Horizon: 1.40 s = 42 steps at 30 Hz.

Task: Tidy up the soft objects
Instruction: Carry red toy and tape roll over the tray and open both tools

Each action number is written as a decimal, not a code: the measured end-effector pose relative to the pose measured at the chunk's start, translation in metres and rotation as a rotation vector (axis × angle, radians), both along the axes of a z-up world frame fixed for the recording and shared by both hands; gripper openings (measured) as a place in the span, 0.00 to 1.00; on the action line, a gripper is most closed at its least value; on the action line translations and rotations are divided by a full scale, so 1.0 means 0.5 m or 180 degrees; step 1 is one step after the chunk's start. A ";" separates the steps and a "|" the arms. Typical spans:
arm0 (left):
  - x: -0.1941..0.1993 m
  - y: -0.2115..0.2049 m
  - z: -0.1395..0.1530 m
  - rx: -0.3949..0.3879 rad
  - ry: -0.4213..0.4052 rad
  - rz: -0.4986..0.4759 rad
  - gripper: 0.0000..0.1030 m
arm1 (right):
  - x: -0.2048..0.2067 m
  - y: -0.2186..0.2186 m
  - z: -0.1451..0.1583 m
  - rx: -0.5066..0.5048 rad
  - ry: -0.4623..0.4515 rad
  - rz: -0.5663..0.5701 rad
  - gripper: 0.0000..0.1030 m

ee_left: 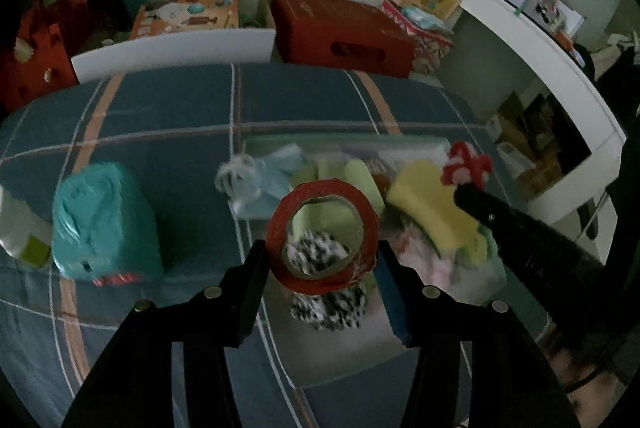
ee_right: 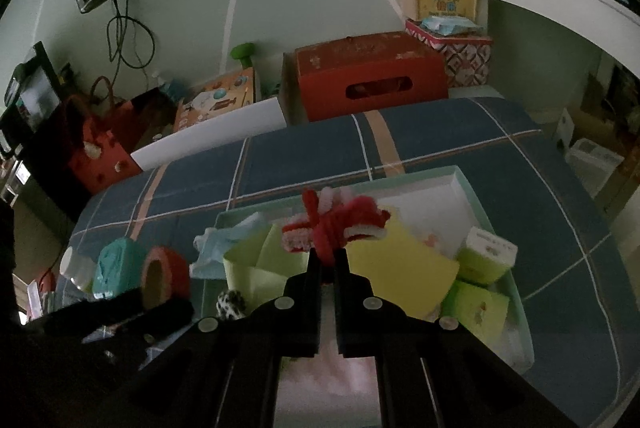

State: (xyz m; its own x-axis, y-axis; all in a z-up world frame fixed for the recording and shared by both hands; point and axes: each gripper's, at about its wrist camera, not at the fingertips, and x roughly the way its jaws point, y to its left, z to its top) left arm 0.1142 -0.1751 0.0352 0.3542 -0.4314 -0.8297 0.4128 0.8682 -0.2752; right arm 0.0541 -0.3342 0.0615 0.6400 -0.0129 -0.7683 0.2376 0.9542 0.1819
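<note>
My left gripper (ee_left: 322,248) is shut on a red tape roll (ee_left: 323,233) and holds it above the pale green box (ee_left: 420,141) on the bed. A black-and-white scrunchie (ee_left: 328,304) lies below it in the box. My right gripper (ee_right: 328,256) is shut on a red-and-white fuzzy pipe-cleaner bundle (ee_right: 336,224) above the same box (ee_right: 460,177); the bundle also shows in the left wrist view (ee_left: 466,164). The box holds a yellow sponge (ee_right: 400,268), green cloths (ee_right: 256,260), a light blue cloth (ee_right: 224,240) and small green cartons (ee_right: 486,254).
A teal plastic pack (ee_left: 102,220) and a white bottle (ee_left: 20,224) lie left of the box on the blue plaid bedcover (ee_left: 160,116). A red cardboard box (ee_left: 340,32), toy boxes and a red bag (ee_left: 32,56) stand behind the bed. A white desk (ee_left: 560,68) is at right.
</note>
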 end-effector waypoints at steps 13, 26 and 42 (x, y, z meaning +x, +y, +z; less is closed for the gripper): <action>-0.065 -0.009 -0.077 0.0093 0.0251 -0.0121 0.53 | -0.050 0.018 -0.069 0.0067 0.0319 0.0131 0.05; -0.078 -0.009 -0.114 0.0117 0.0381 -0.0140 0.58 | -0.074 0.034 -0.126 0.0116 0.0573 0.0182 0.09; -0.114 0.113 -0.083 0.0169 0.0081 0.0376 0.89 | -0.122 0.063 -0.132 -0.0070 0.0658 0.0153 0.48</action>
